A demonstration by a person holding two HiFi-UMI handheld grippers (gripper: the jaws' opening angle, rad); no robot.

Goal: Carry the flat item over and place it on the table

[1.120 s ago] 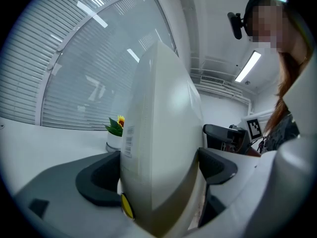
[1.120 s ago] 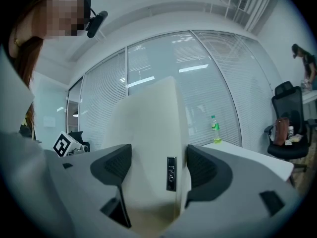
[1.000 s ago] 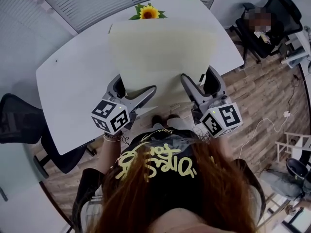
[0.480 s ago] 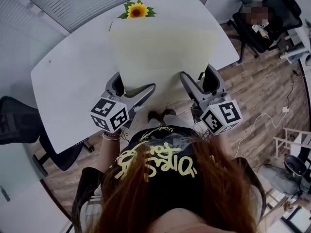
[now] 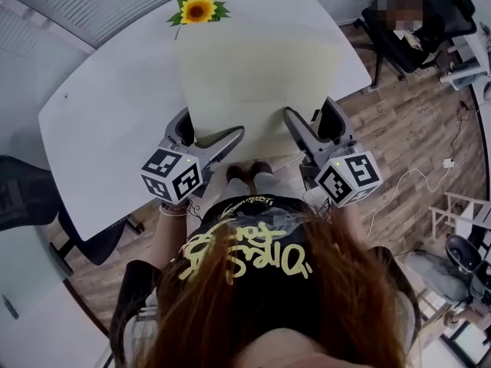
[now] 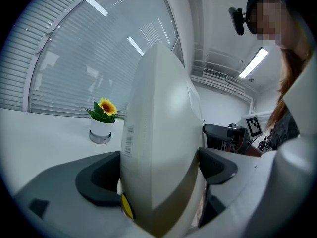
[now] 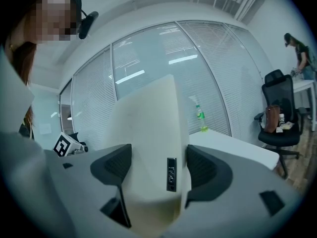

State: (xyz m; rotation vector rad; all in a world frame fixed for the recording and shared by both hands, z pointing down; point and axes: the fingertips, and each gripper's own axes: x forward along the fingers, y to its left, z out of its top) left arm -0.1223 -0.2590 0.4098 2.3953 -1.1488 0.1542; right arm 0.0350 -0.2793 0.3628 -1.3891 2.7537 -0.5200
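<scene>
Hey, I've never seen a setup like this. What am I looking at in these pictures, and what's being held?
No robot here: a person holds a two-jaw gripper in each hand. The top-down picture comes from a camera on the person's head; the other two from cameras riding on the grippers. The left gripper and right gripper each clamp the near edge of a flat cream panel, held over a white table. On the table stand a potted sunflower and a bottle. Whether the panel touches the table, I cannot tell.

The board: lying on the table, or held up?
Held: left gripper and right gripper clamp the board's near edge. Far edge touching the table: cannot tell.
</scene>
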